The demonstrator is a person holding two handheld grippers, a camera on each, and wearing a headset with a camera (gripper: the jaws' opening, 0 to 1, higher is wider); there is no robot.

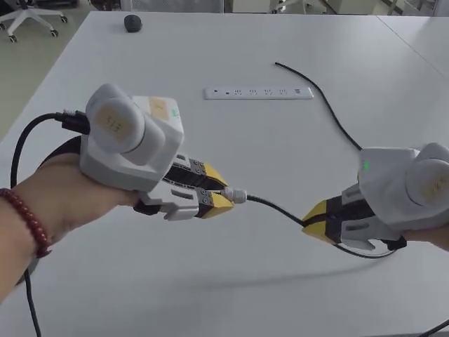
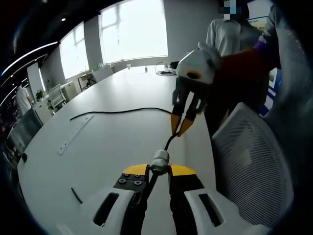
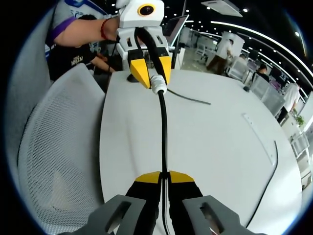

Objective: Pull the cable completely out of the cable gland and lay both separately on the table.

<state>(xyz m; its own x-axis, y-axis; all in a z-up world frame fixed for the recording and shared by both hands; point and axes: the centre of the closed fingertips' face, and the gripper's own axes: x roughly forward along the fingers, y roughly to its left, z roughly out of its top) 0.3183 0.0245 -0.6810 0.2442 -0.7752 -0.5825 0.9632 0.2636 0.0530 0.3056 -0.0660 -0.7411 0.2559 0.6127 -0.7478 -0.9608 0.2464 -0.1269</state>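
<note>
A white cable gland [image 1: 236, 195] sits between the yellow tips of my left gripper [image 1: 223, 194], which is shut on it above the table. A black cable [image 1: 277, 207] runs out of the gland to my right gripper [image 1: 312, 223], shut on the cable a short way off. In the left gripper view the gland [image 2: 160, 161] is held in my left gripper [image 2: 159, 170], and the cable [image 2: 168, 143] leads up to the right gripper [image 2: 179, 125]. In the right gripper view the cable [image 3: 163, 132] runs from my right gripper [image 3: 164, 176] to the gland [image 3: 158, 84] in the left gripper [image 3: 155, 73].
A white power strip [image 1: 258, 93] lies mid-table, with the cable's far length [image 1: 330, 109] curving past it. A dark computer mouse [image 1: 132, 23] is at the far edge. A mesh office chair [image 2: 254, 161] stands beside the table. People sit and stand in the background.
</note>
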